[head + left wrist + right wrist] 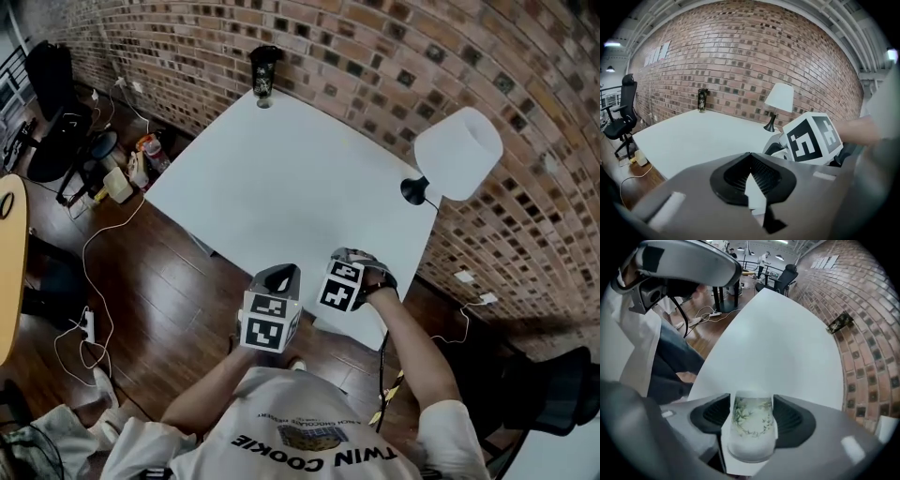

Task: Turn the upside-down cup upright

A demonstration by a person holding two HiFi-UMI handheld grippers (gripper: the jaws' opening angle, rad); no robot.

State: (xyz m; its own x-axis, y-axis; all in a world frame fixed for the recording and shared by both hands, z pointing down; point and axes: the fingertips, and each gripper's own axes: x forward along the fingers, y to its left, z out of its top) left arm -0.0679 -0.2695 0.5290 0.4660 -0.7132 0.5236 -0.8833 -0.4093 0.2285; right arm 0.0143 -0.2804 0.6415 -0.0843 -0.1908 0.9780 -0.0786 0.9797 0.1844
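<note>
right gripper [751, 399]: points steeply down over the near end of the bench [281, 178]. Jaws are wide apart with the cup [751, 427] standing between the pads, and they don't look like they're squeezing it.
left gripper [751, 154]: just beside the right one, angled down toward the bench. Tips are closed together with nothing in them, and a sliver of white bench shows behind the pads.
brick wall [375, 56]: runs along two sides of the bench. There's white lettering high up on it in the left gripper view, way too small to read.
floor [159, 300]: dark wood with white cables trailing across it.
bench: plain white top, mostly bare.
shirt [319, 450]: the person's white tee says "TWIN COOKIE", upside down from the head view. A small graphic and a line of tiny print sit by it, which I can't make out.
lamp [457, 155]: white shade on a black base, at the bench edge by the wall.
bottle [264, 75]: dark, at the far corner, label not readable.
marker cubes: black-and-white square patterns on both grippers, no words.
cup: white with a green leafy pattern, standing on the bench between the right jaws. The wider end faces the camera, and I honestly can't tell which end is the mouth.
</note>
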